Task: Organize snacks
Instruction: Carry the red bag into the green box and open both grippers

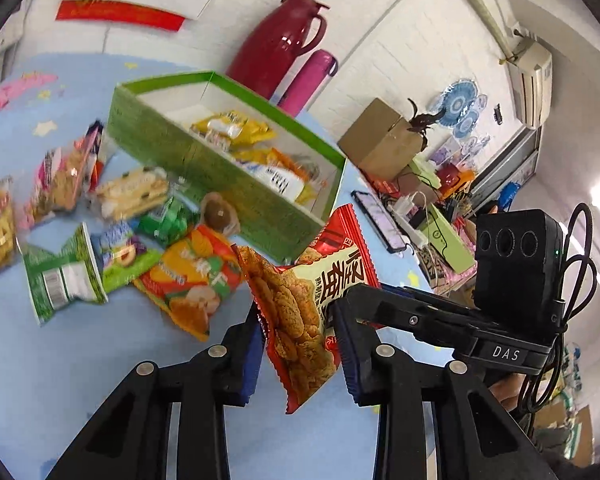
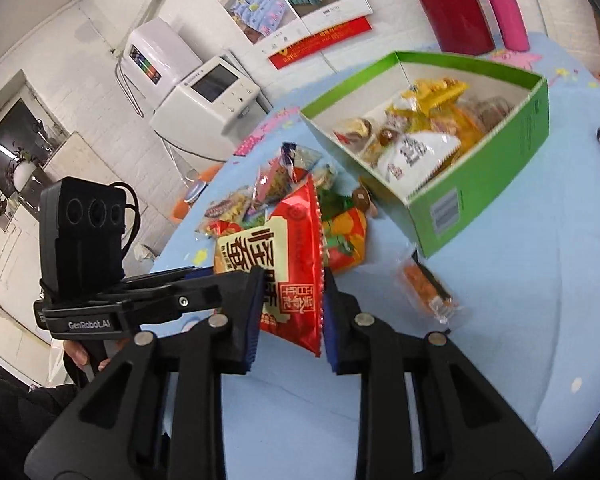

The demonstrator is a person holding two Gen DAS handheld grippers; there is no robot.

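A red snack packet printed with fried pieces and large characters hangs above the blue table, and both grippers hold it. My left gripper is shut on its lower part. My right gripper reaches in from the right and touches its edge. In the right wrist view the same red packet sits between the blue pads of my right gripper, shut on it, with my left gripper coming in from the left. The green box behind holds several yellow and white packets.
Several loose snack packets lie on the blue tablecloth left of the box. A small orange bar packet lies to the right. A red thermos, a pink bottle and a phone stand or lie beyond the box.
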